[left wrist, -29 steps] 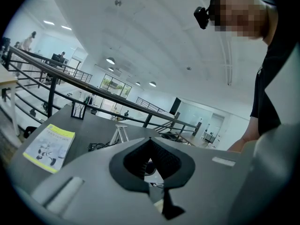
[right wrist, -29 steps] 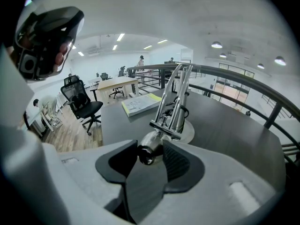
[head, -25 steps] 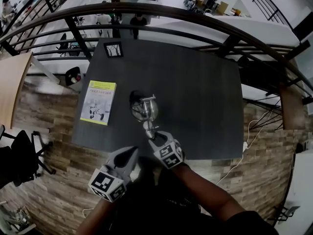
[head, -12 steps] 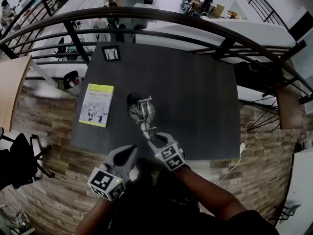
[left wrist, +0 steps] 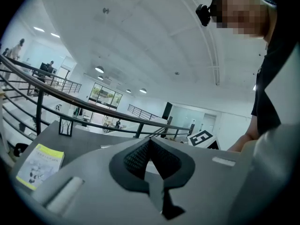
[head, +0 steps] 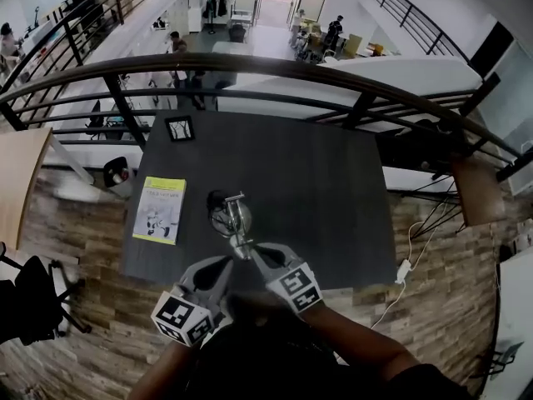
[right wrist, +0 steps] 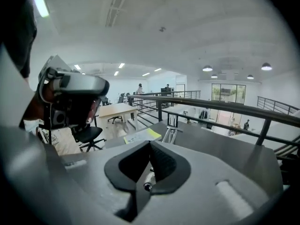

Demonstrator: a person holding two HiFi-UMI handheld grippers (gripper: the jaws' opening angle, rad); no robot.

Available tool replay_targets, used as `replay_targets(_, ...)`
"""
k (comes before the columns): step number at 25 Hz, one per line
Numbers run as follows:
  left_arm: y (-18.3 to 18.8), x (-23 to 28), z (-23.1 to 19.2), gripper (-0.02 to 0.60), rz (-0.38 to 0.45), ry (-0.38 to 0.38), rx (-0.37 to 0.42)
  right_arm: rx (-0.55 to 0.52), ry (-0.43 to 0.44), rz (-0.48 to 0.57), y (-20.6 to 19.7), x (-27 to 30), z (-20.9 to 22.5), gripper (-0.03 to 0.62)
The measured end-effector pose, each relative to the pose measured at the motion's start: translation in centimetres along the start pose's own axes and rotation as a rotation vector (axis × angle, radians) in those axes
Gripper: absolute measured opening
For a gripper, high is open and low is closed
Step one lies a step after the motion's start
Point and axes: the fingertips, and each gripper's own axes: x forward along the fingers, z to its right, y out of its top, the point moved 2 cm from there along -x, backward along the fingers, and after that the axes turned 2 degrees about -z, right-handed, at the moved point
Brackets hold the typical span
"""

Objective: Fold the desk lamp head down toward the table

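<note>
The desk lamp (head: 229, 217) stands near the front of the dark table (head: 316, 190): a dark base, a round chrome shade, and a chrome end piece (head: 241, 246) pointing toward me. My right gripper (head: 258, 255) reaches it from the lower right. Its jaws are closing and stand shut in the right gripper view (right wrist: 147, 179), with a thin chrome part carrying a small screw (right wrist: 147, 186) between the pads. The lamp's chrome frame (right wrist: 171, 134) shows beyond. My left gripper (head: 218, 267) hovers just left of the lamp's end. Its jaws (left wrist: 152, 172) meet with nothing seen between them.
A yellow-and-white booklet (head: 160, 209) lies on the table left of the lamp. A small framed picture (head: 179, 128) stands at the far left corner. A curved dark railing (head: 275, 69) runs behind the table. A cable and white plug (head: 404, 267) hang at the right.
Both grippers have risen, the right one more, and now sit closer together at the lamp's near end. The head view has shifted, so the table and lamp show lower and further left.
</note>
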Motion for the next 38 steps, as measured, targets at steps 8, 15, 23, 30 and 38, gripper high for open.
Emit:
replay_targets(8,4.2,0.4,3.5,0.002,0.067,-0.042,0.058,-0.046,0.062,0.210,6.9,-6.5,-0.9,0.003)
replay_targets(15,5.7,0.3,5.3,0.002,0.119,-0.006,0.096,-0.081,0.106,0.299,10.4,-10.0,0.1,0.003)
replay_targets(23,5.2,-1.1,9.2,0.002,0.179,0.186,0.084,-0.108,0.242,0.321,9.8,-13.6,0.8,0.003)
replay_targets(30,2.4,0.6,14.5,0.002,0.205,0.277,0.062,-0.115,0.347,0.317,6.5,-18.2,1.2,0.003)
replay_targets(38,-0.1,1.1,19.7,0.002,0.208,0.338,0.058,-0.115,0.401,0.291,3.1,-22.6,1.6,0.003)
